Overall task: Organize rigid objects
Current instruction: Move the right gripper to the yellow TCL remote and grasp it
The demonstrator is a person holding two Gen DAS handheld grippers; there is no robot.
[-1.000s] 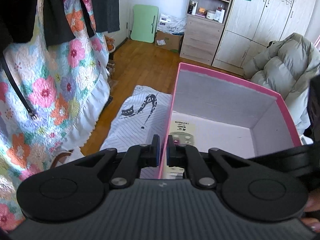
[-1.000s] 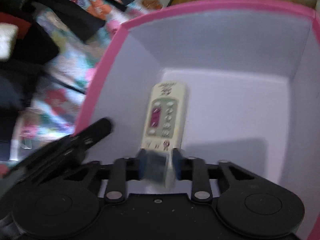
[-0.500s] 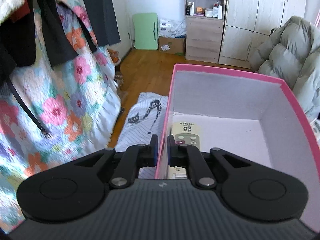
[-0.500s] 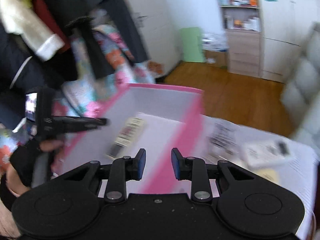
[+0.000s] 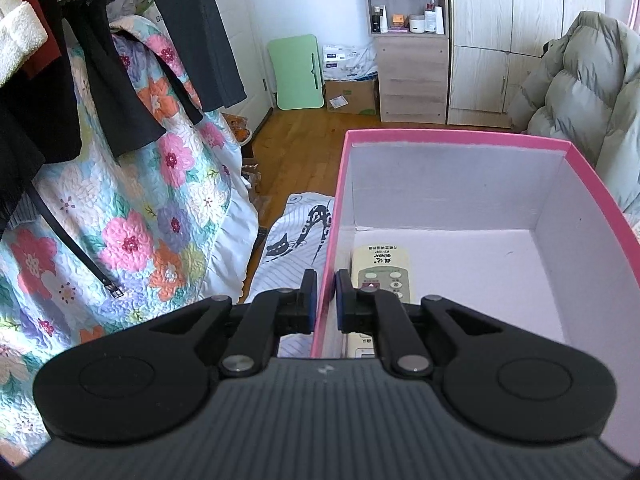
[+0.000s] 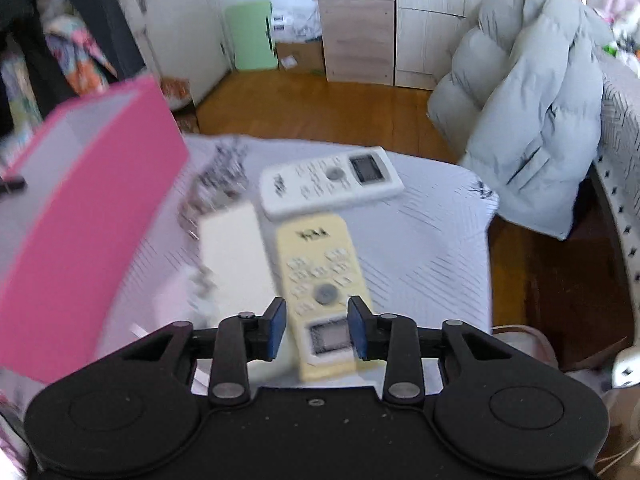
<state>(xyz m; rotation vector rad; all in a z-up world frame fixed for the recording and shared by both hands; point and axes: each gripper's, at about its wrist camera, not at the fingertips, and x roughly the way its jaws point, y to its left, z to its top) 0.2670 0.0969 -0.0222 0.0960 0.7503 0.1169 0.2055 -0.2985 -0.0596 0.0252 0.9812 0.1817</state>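
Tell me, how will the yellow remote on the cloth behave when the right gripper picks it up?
The yellow remote looks like a stiff plastic bar, so it should not bend. Its flat shape makes rolling unlikely. Gripped near its screen end, the long front part may tip down.

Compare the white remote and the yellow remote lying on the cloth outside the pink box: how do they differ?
The white remote is white and lies crosswise, its screen to the right; the yellow remote is yellowish and lies lengthwise, its screen nearest the camera. The white remote lies farther off; the yellow remote sits by the right gripper. Both are keypad remotes with screens.
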